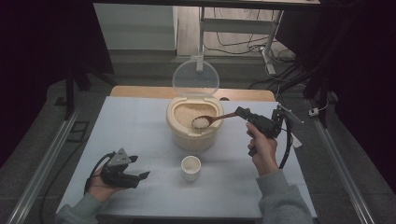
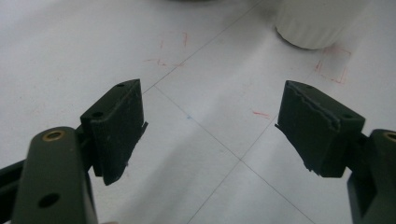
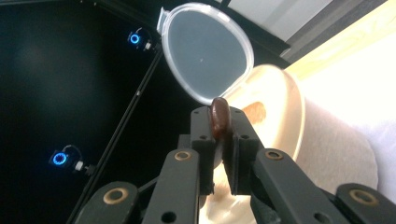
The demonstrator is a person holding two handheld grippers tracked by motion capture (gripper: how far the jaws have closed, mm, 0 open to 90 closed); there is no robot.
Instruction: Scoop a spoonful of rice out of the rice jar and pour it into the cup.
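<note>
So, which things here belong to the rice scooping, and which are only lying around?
In the job:
- right gripper, shut on the wooden spoon loaded with rice
- rice container, clear lid open
- small white cup in front of it

Idle or background:
- left gripper, open, resting low near the table
- cables on the floor behind

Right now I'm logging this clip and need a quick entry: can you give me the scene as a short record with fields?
setting: white table, person seated with two handheld grippers
rice container: centre of table, clear lid standing open
spoon: wooden, loaded with rice, bowl over the container's opening
right gripper: shut on the spoon's handle
left gripper: open, holding nothing, low over the table at near left
white cup: in front of the container, looks empty
</note>
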